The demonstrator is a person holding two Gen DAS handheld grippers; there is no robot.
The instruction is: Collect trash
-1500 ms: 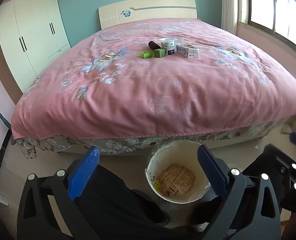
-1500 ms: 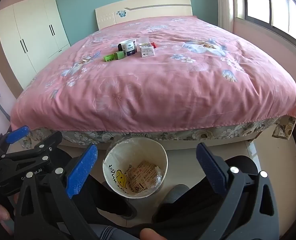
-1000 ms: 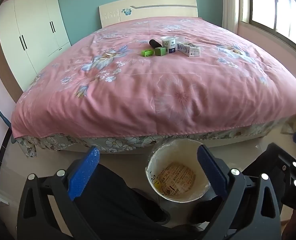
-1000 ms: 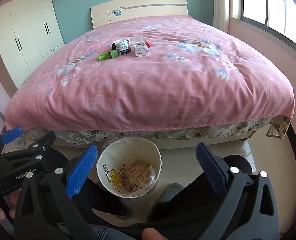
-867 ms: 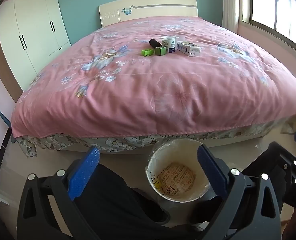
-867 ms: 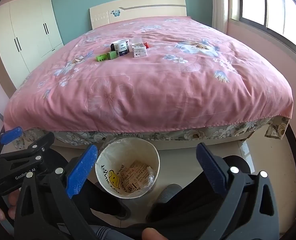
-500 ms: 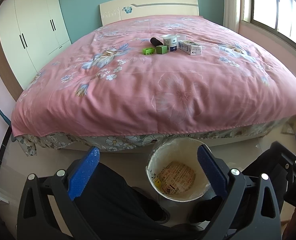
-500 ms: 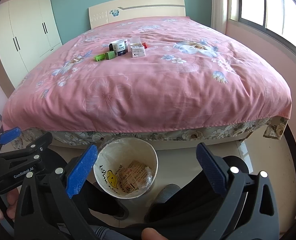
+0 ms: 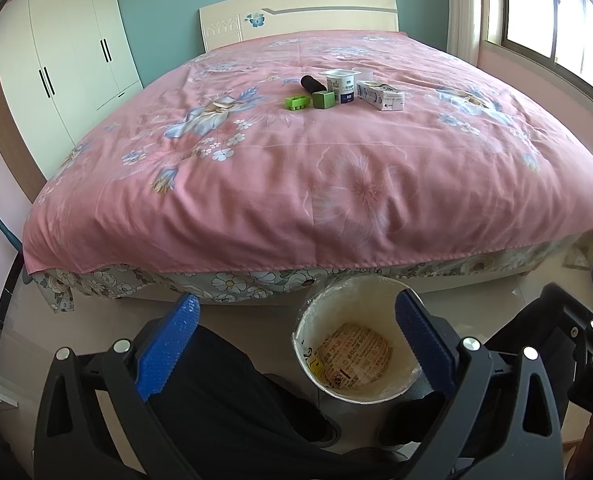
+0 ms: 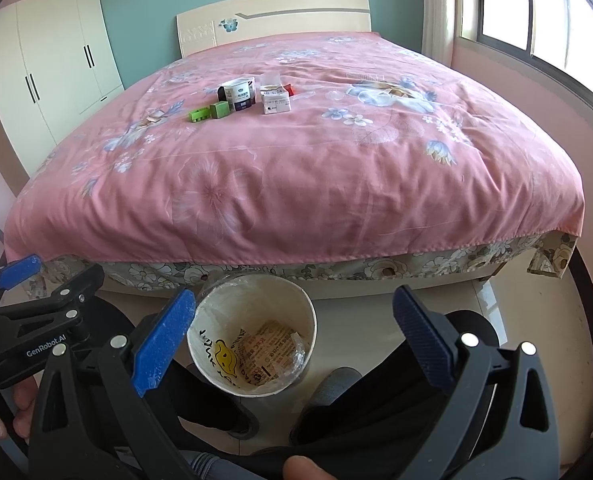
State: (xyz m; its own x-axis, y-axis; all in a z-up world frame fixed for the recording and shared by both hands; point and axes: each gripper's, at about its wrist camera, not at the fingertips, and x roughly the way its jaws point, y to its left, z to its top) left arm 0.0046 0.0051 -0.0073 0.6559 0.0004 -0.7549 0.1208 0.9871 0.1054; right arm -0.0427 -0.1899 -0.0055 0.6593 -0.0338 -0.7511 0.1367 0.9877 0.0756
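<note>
You hold both tools low at foot of bed (image 9: 296, 184), over bin.
Left gripper (image 9: 296, 344): jaws wide apart, empty.
Right gripper (image 10: 294, 330): same, jaws apart, nothing between.
Bin (image 10: 252, 300) on floor at 6 o'clock, near bed edge, likely so drops are short; wrapper (image 10: 270, 354) inside.
Trash cluster at 12 o'clock mid-bed, well apart from you: yogurt cup (image 9: 341, 85), white carton (image 9: 380, 96), green pieces (image 9: 310, 101), black cylinder (image 9: 311, 83).
Judgement: next you reach far forward.

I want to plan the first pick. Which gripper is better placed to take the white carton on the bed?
Right, slightly. The white carton lies nearly straight ahead of the right gripper; for the left gripper it sits off to the right. Both are open and far away.
</note>
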